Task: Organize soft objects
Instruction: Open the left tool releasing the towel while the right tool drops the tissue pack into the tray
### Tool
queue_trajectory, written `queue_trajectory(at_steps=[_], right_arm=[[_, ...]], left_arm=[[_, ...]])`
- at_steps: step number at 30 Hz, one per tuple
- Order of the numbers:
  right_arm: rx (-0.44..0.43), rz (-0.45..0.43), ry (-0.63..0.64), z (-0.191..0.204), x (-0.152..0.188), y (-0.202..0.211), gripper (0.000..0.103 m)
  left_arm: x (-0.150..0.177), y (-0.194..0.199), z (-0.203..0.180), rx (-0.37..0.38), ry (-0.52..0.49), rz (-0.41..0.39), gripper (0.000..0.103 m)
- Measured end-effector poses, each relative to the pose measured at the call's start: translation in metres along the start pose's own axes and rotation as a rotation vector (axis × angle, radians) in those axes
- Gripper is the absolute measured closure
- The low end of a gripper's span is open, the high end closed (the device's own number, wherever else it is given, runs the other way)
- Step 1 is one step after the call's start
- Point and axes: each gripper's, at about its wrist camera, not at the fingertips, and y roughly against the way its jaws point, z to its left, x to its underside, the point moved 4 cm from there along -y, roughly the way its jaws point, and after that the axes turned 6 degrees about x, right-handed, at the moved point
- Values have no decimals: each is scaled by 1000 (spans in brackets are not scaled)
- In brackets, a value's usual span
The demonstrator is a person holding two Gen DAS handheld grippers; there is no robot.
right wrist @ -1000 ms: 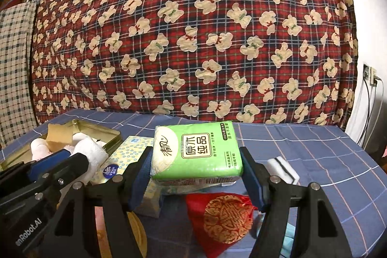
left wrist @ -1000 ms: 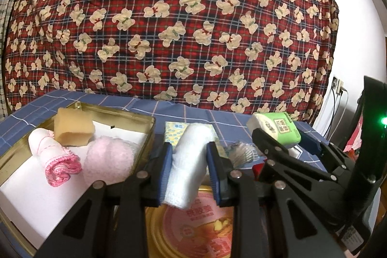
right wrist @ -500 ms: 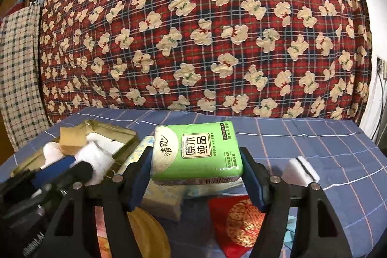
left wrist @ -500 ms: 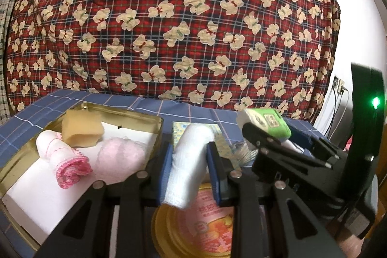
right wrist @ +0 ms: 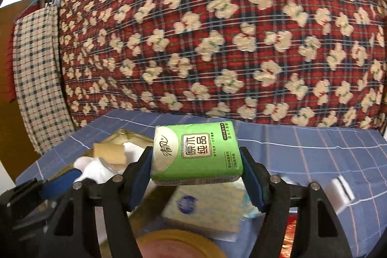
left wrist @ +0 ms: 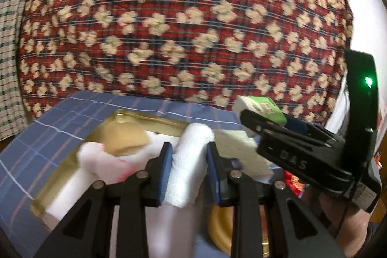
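My left gripper [left wrist: 189, 156] is shut on a rolled white towel [left wrist: 187, 166] and holds it in the air at the near right side of a gold tin tray [left wrist: 147, 118]. In the tray lie a tan sponge [left wrist: 125, 140] and a pink-and-white rolled cloth [left wrist: 96, 158]. My right gripper [right wrist: 197, 161] is shut on a green tissue pack [right wrist: 197, 152] held above the table; it shows in the left wrist view [left wrist: 262, 110] to the right of the towel. The tray also shows at the left of the right wrist view [right wrist: 125, 134].
The table has a blue checked cloth [right wrist: 314, 149]. A yellow-patterned tissue pack [right wrist: 205, 209], a round gold lid [right wrist: 174, 246], a white block [right wrist: 338, 192] and a red pouch [right wrist: 290, 233] lie under the grippers. A red bear-print curtain [right wrist: 217, 40] hangs behind.
Both grippers have lifted and moved left toward the tray, still holding the towel and the tissue pack. The view now looks down on the tray more steeply.
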Motion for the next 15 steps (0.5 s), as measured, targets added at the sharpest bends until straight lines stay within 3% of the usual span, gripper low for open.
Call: queue_trajectory(at_steps=[7,15], right_arm=[[-66,49,54,42,-9,-17,33],[-121,107,109,78,-3,-28,33]], left_arm=[[-7,9,49,-83,45,9,76],[6,10,90,-156,101,46,76]])
